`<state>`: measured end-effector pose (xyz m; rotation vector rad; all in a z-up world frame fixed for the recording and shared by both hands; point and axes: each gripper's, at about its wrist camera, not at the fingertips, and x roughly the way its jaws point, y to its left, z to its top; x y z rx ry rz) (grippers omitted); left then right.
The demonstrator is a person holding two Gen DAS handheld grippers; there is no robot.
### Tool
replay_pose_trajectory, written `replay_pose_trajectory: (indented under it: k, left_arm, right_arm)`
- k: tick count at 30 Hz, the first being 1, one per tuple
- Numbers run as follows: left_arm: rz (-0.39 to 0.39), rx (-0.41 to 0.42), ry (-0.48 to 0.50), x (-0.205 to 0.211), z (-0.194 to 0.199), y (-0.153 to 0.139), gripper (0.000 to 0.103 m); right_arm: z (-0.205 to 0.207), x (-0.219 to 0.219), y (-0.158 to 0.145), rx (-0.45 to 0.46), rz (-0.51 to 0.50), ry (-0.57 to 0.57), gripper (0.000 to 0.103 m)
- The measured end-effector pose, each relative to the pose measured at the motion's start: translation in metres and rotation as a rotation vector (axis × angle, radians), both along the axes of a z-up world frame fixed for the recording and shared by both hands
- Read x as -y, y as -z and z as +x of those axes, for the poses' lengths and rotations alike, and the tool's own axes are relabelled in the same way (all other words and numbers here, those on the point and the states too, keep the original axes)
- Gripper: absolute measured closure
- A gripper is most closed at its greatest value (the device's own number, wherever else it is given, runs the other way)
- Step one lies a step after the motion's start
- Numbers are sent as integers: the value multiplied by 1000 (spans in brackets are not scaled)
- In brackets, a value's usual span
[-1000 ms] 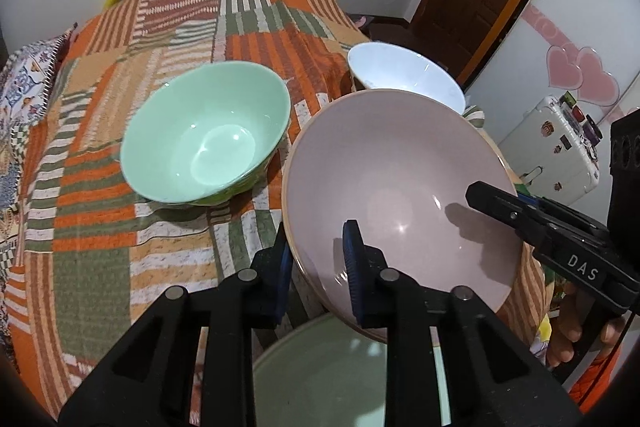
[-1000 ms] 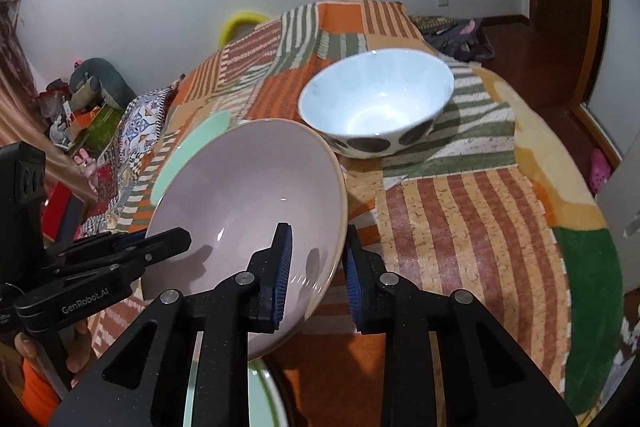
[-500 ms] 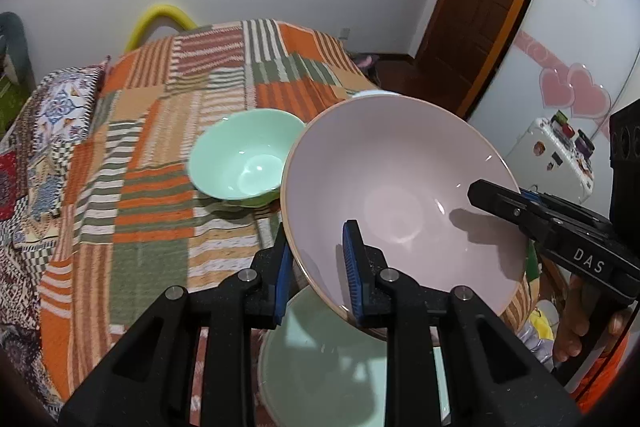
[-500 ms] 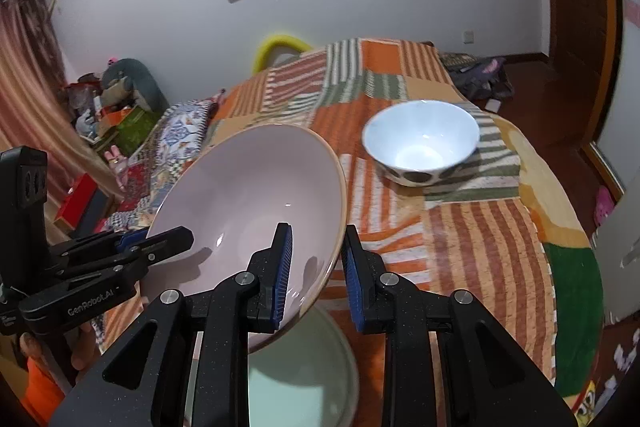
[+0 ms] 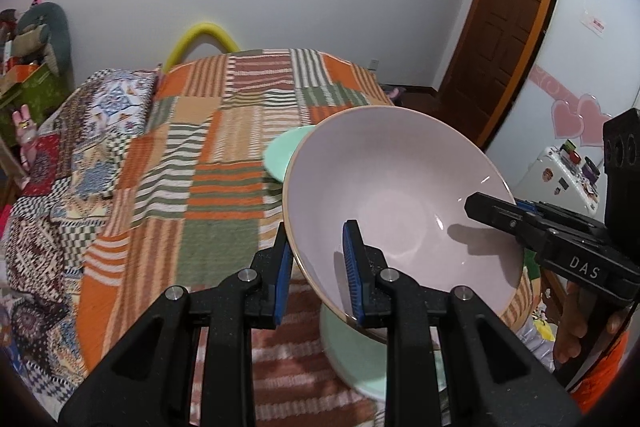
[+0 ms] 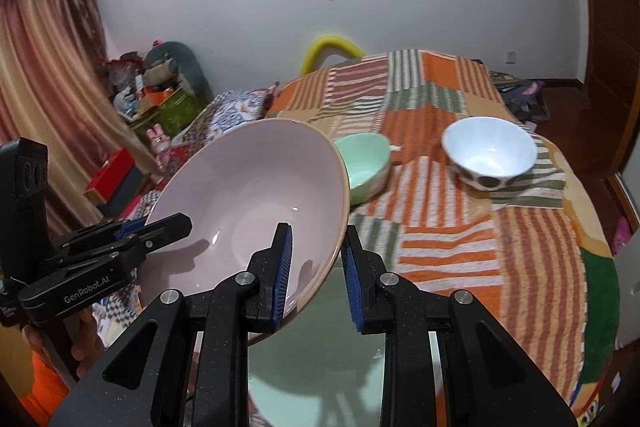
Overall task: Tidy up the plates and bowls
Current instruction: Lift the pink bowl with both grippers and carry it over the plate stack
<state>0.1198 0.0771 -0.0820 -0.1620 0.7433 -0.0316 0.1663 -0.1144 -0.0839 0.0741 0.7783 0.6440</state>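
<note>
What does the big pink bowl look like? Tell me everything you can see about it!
The big pale pink bowl is wide, smooth and glossy, like glazed ceramic, with a thin tan rim, and empty. It is held up in the air, tilted, above a pale green dish and the striped patchwork blanket. The left hand-held gripper pinches one side of its rim and the right hand-held gripper pinches the opposite side.

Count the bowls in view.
3, maybe more hidden. Pink bowl held up by both grippers, left and right. Green bowl on the blanket behind it. White bowl further right. The mint dish underneath looks like a plate.
</note>
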Motion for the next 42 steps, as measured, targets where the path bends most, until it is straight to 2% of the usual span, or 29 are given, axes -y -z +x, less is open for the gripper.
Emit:
replay_pose_trajectory:
  k: [7, 18, 30, 42]
  left_arm:
    - [-4, -5, -65, -33, -36, 9, 79]
    - [0, -27, -148, -76, -67, 31, 79]
    - [-4, -102, -201, -104, -76, 72, 79]
    - [-36, -194, -203, -112, -70, 111, 79]
  right_arm:
    - [-15, -34, 4, -3, -13, -66, 80]
    - [-31, -84, 26, -47, -51, -160, 80]
    - [-36, -118, 67, -149, -131, -217, 80]
    - [-32, -131, 98, -227, -202, -227, 80]
